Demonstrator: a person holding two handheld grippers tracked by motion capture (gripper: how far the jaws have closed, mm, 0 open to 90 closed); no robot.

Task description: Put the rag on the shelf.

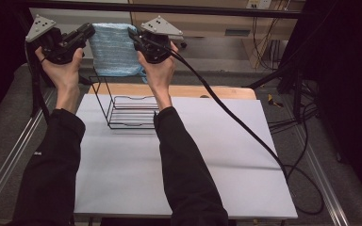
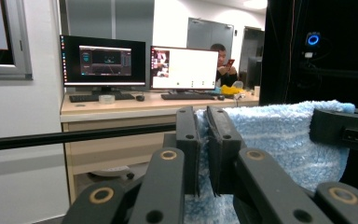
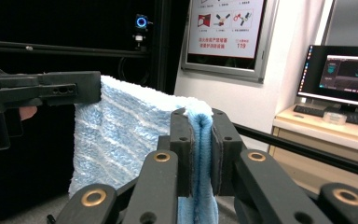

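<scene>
Left gripper [image 1: 90,31] is up high at the far left, above the far edge of the table, jaws pinched narrow on the top left corner of the blue towel [image 1: 114,49]. In the left gripper view the gripper [image 2: 203,135] has the fluffy towel [image 2: 284,135] edge squeezed between its two black jaws, cloth running off to the right toward the other gripper.

Towel hangs flat and spread between the two grippers, held in the air, lower edge just above the top of the black wire rack [image 1: 127,110]. Can't tell if the cloth touches the rack wires. The rack stands on the white tabletop [image 1: 193,179] near its far edge, between the person's forearms.

Right gripper [image 1: 133,36] sits at the towel's top right corner, jaws also narrow and clamped on it, with its cable [image 1: 235,117] trailing down across the table to the right. In the right gripper view the gripper [image 3: 200,140] has a folded towel [image 3: 116,135] edge pressed between the pads, the rest of the cloth stretching left to the left gripper [image 3: 81,88].
</scene>
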